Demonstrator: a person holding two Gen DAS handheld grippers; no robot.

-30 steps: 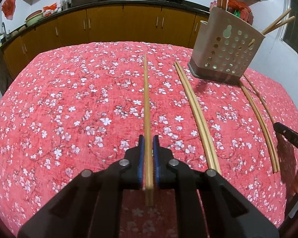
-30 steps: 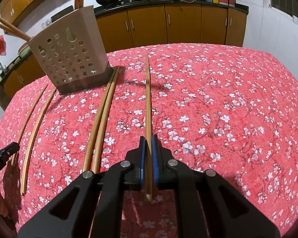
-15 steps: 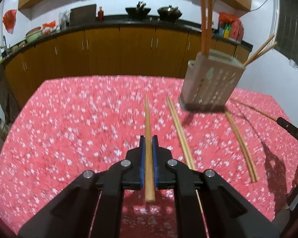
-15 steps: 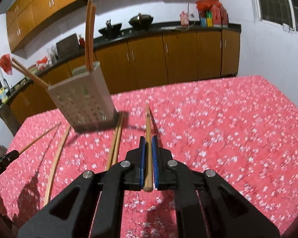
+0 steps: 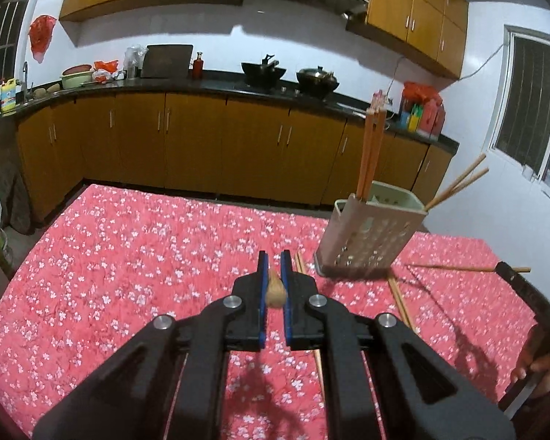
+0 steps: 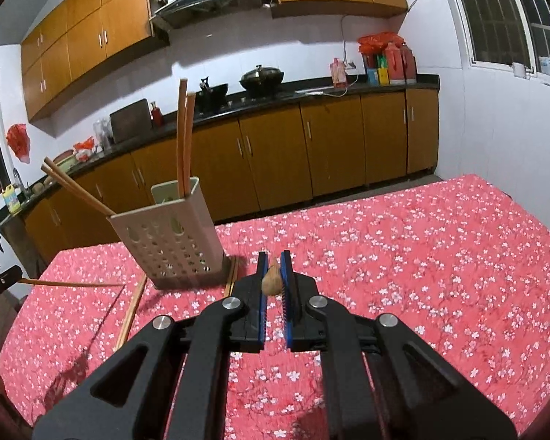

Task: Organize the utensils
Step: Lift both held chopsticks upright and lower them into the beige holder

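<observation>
The left gripper (image 5: pixel 274 275) is clamped on a chopstick (image 5: pixel 275 289), seen end-on between the blue pads, its butt facing the camera. The gripper tilts moderately downward over the red floral tablecloth (image 5: pixel 128 275), held above it. The right gripper (image 6: pixel 274 275) grips a second chopstick (image 6: pixel 271 281) the same way, also pitched down and clear of the cloth.

In the left view, the perforated utensil holder (image 5: pixel 366 234) stands at about 2 o'clock from the gripper, with an upright chopstick pair (image 5: pixel 371 146) and a slanted pair (image 5: pixel 458 183) inside. Loose chopsticks (image 5: pixel 401 300) lie on the cloth at its foot. At 3 o'clock the right gripper's held chopstick appears, with fingers (image 5: pixel 531 366) of the person's hand below.

In the right view the holder sits at 10 o'clock; the left gripper's chopstick reaches in from 9 o'clock.
</observation>
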